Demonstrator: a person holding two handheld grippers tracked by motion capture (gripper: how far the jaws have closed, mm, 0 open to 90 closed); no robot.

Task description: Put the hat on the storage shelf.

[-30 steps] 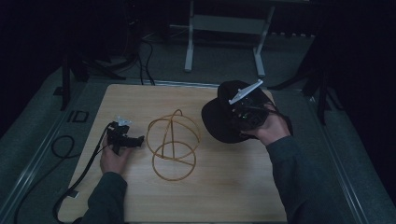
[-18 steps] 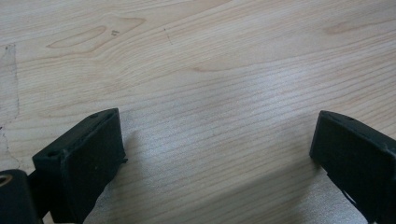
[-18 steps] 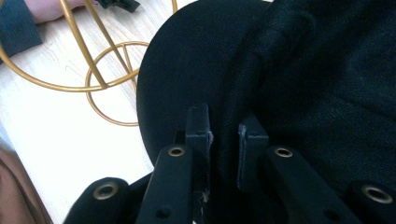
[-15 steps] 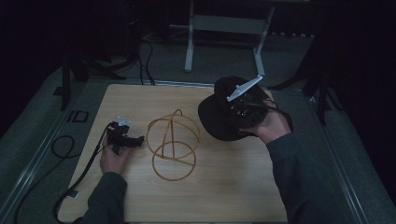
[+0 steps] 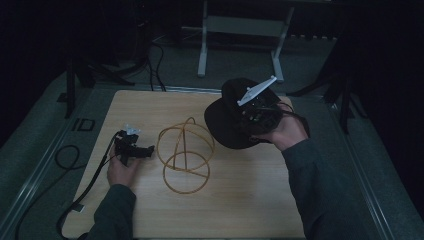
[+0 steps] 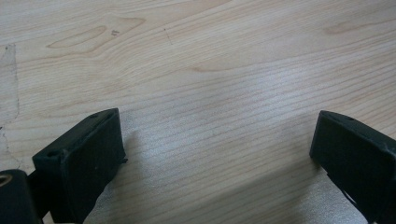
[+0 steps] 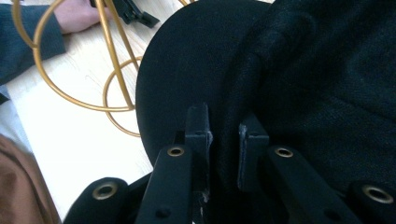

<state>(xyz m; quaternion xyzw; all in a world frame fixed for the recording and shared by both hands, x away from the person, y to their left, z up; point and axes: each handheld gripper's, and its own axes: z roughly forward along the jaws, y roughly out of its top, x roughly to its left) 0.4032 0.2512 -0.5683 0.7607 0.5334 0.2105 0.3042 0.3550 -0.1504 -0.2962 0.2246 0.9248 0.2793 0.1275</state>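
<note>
On top of a light wood table (image 5: 240, 210) in a dark room, a person works w/ a gripper in each hand. Biggest item: a black hat (image 5: 227, 122), lifted off the table at right-centre, brim tilted toward the gold wire stand (image 5: 185, 155), a dome of thin hoops sitting mid-table just left of the hat. Right gripper (image 7: 223, 140) is clamped nearly shut on the hat where brim meets crown, fabric pinched between its jaws; the right gripper view shows the brim edge over the stand's hoops. Left gripper (image 5: 134, 149) rests low on the table just left of the stand, jaws wide apart w/ nothing between them, bare wood below in the left gripper view. Likely step: carry the hat over & seat it on the stand. To do it well, prob. keep the pinch firm so soft fabric doesn't slip, raise the hat clear of the top hoop, centre the crown's hollow over the dome, then lower straight. The light stand may slide or tip if the brim drags it; the free left gripper could steady its base ring.
</note>
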